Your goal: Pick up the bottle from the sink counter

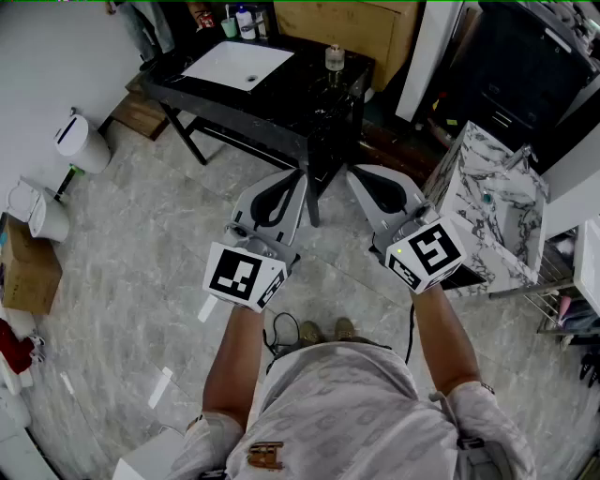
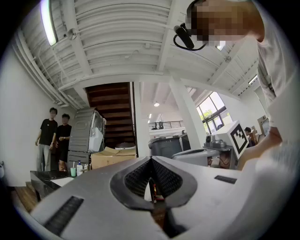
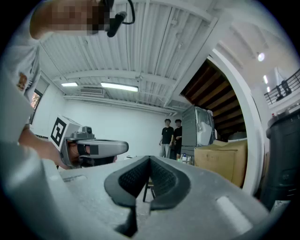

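Observation:
The black sink counter (image 1: 309, 103) with a white basin (image 1: 239, 64) stands far ahead across the floor. A small clear bottle (image 1: 335, 57) stands on its right part, and several other bottles (image 1: 246, 21) are grouped at the back behind the basin. Both grippers are held at waist height well short of the counter. The left gripper (image 1: 299, 174) has its jaws pressed together with nothing between them, as the left gripper view (image 2: 151, 159) shows. The right gripper (image 1: 352, 172) is likewise shut and empty (image 3: 150, 158). The back bottles (image 2: 75, 168) appear small and distant.
A white bin (image 1: 82, 142) and a cardboard box (image 1: 28, 267) stand at the left. A marble-topped unit (image 1: 487, 202) is close on the right. Two people (image 2: 55, 138) stand beside a wrapped appliance (image 2: 88, 137) near the counter. Grey tiled floor (image 1: 141, 253) lies between me and the counter.

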Tool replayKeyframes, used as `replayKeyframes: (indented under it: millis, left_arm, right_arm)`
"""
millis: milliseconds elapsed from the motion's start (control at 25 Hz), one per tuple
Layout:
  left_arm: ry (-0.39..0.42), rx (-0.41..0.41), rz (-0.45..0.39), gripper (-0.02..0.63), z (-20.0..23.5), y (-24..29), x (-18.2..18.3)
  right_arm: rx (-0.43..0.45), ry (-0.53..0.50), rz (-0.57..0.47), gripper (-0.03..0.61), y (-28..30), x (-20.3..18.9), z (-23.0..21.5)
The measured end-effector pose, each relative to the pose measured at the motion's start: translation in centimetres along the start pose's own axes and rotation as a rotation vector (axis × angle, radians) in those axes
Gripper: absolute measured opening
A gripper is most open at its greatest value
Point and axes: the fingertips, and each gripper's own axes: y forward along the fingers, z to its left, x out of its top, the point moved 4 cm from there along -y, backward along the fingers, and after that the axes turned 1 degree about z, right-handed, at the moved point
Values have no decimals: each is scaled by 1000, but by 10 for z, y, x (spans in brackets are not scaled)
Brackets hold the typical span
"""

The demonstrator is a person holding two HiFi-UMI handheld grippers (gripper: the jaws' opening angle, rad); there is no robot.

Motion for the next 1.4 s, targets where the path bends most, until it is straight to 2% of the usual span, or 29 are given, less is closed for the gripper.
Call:
replayKeyframes:
  millis: [560,1040,1400]
  left_arm:
    - [3,7,-4,0,18,-12,2]
    - [0,-5,-19,0,67,-27,-4]
    - [-15,-13,-26,0,99,-12,-16]
  right_arm:
    - [3,25,-20,2,14,6,10]
    - [-55,18,-13,2,47,1,17]
    - [-69,10,5,2,74,-8,2]
